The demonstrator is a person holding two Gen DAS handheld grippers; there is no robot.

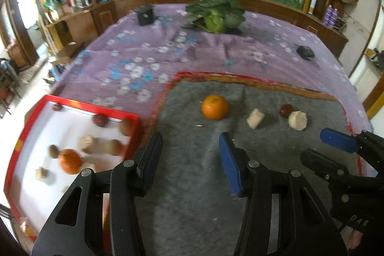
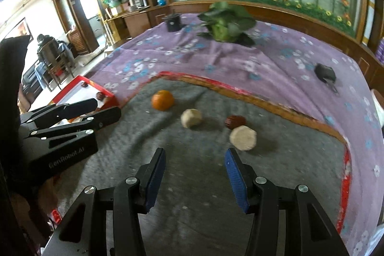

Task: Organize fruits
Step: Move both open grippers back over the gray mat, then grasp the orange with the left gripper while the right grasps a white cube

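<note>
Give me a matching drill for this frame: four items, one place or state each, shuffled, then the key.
Items:
1. orange
2. red date
3. tray
4. left gripper

Places or states:
A. red rim, white inside, already holds fruit
B. open, nothing between the jaws
C. on the grey mat, leftmost of the loose pieces
D. on the grey mat, just behind a pale chunk

Pairs: 1-C, 2-D, 3-A, 4-B
</note>
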